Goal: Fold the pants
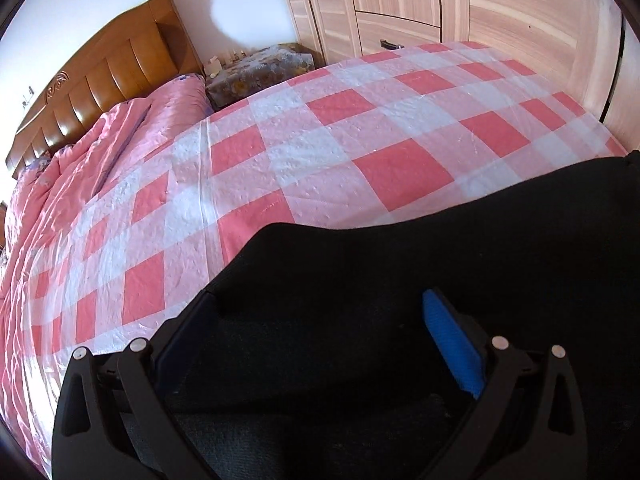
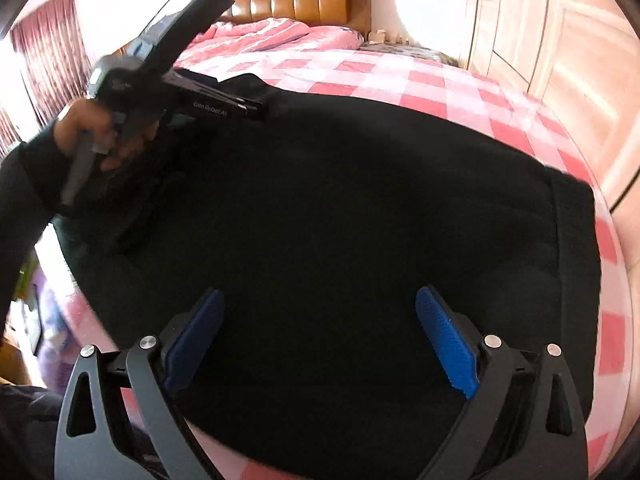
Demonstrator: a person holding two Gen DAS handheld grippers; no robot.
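On checkered bedspread, black pants

pants: folds lost in black, lower edge cut by frame | left gripper: motion-blurred, fingertips unreadable | left pad: hidden by cloth | nightstand: small items too tiny to name

checked bedsheet | pink quilt | headboard | wardrobe
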